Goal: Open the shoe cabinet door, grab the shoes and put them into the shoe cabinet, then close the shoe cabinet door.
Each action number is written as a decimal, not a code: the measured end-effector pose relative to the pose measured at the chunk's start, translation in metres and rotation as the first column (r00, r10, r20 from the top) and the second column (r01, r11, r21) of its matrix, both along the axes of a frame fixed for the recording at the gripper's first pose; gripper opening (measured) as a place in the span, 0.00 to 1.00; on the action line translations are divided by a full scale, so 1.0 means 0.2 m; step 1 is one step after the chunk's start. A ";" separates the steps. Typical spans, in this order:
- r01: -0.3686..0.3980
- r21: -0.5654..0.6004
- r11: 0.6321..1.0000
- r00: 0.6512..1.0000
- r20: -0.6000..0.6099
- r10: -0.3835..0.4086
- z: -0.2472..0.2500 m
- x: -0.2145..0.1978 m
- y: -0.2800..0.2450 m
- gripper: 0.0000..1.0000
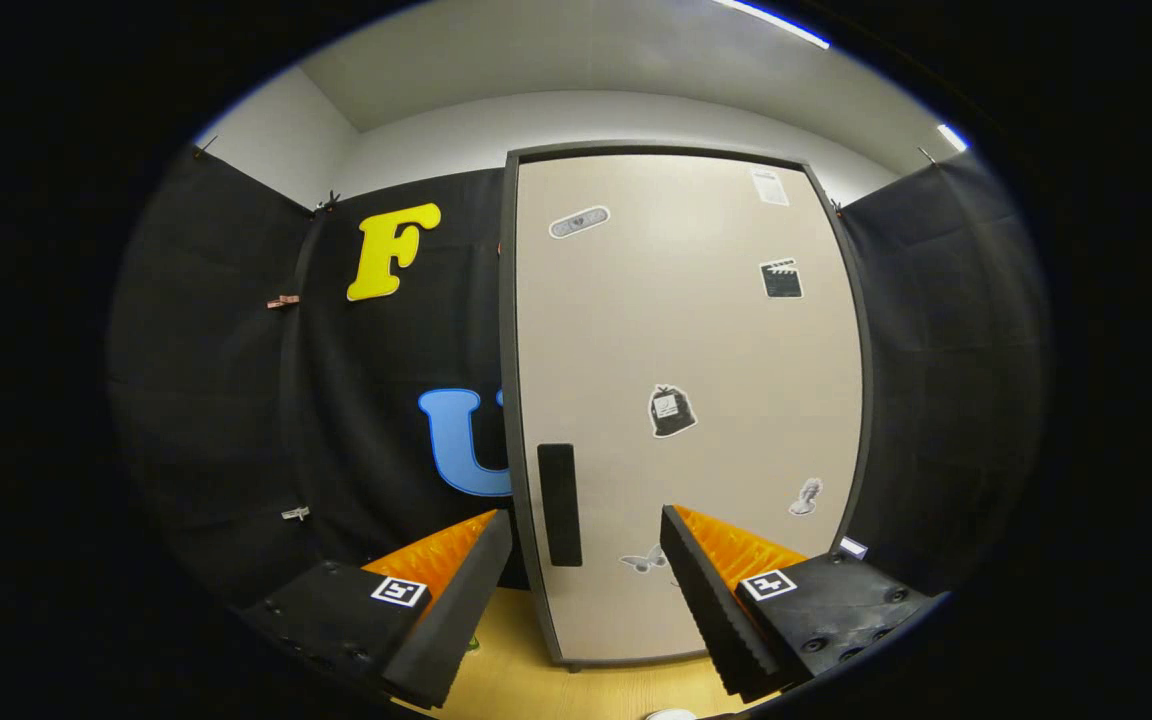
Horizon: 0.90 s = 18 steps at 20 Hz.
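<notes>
Reading from left to right, we first meet the left finger [441,610] of the gripper [586,600], its black pad and orange backing angled inward over the pale wooden worktop [506,680]. The jaws stand wide apart and hold nothing.

Just right of that finger, and beyond it, lies the left edge of the shoe cabinet door [686,340], a tall beige panel in a dark frame, standing upright at the far side of the worktop and fully shut. Near that left edge, low on the panel, we see the handle [559,505], a black vertical bar that falls between the two fingers, closer to the left one.

Further right the panel carries several small stickers [671,411]. The right finger [711,600] overlaps the door's lower part. Shoes are not to be seen at this moment.

We judge the step in hand to be the opening of the door, with the whole task still ahead. To do it well, we would shift the gripper slightly leftward so the handle sits midway between the pads, advance squarely, close firmly on the bar, and then pull along an arc, presumably about hinges on the right edge, rather than straight back, so the pads do not slip off.
</notes>
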<state>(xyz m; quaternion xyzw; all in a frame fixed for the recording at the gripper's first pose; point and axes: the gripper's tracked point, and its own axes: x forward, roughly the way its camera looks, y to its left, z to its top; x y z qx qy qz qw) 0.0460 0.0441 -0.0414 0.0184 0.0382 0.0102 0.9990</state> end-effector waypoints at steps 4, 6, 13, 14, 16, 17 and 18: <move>0.021 -0.002 1.000 1.000 -0.015 -0.021 -0.08 0.16 0.04 0.98; 0.035 -0.003 0.999 0.999 -0.018 -0.035 -0.12 0.24 0.05 0.98; 0.067 -0.001 0.998 0.997 -0.041 -0.067 -0.24 0.48 0.07 0.97; 0.074 -0.005 0.997 0.996 -0.047 -0.074 -0.26 0.50 0.07 0.97; 0.084 -0.010 0.996 0.995 -0.054 -0.084 -0.29 0.53 0.06 0.94; 0.090 -0.010 0.996 0.994 -0.056 -0.090 -0.30 0.54 0.06 0.85; 0.096 -0.011 0.995 0.994 -0.056 -0.096 -0.30 0.55 0.05 0.84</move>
